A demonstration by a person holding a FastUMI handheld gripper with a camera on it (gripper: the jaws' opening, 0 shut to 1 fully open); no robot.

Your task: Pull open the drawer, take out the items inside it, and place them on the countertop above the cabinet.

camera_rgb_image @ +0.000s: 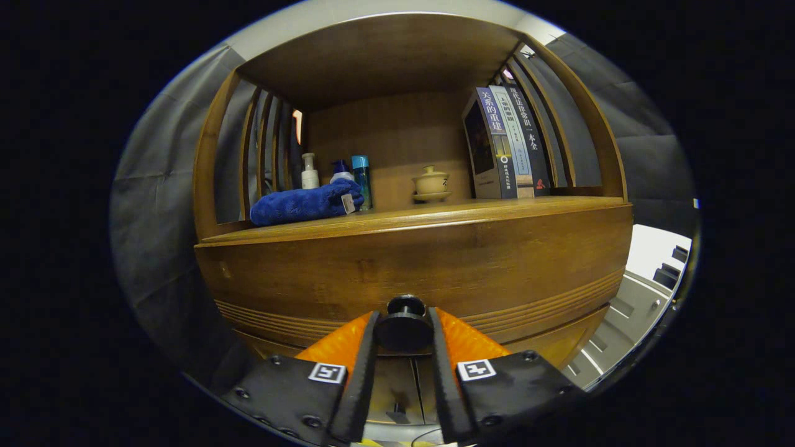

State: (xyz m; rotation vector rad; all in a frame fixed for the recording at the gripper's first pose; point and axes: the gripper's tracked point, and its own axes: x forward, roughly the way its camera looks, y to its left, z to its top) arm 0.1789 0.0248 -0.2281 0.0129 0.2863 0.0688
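The drawer's round dark knob (404,326) sits between the two fingers of the claw (404,329), at 12 o'clock from the claw's body. Both fingers press against the knob's sides, so the claw is clenched, grasping the knob. The drawer front (422,267) is a broad wooden panel with a band of fine grooves along its lower part; it spreads from the knob toward 9 o'clock and 3 o'clock. Whether the drawer is pulled out at all cannot be told.

Right above the drawer front, at 12 o'clock from the claw, runs the wooden bench (435,214) of the cabinet. On it, toward 11 o'clock, lies a folded blue towel (304,205) with a small tag at its end. Just behind the towel stand a white pump bottle (309,172), a blue-capped bottle (341,171) and a teal bottle (362,180). At 12 o'clock, further back, a small lidded tea cup (430,184) rests on a saucer. Toward 1 o'clock a row of books (506,146) stands upright against the slatted side of the shelf frame (214,161). Below the fingers, lower cabinet doors (397,385) with a small handle show.
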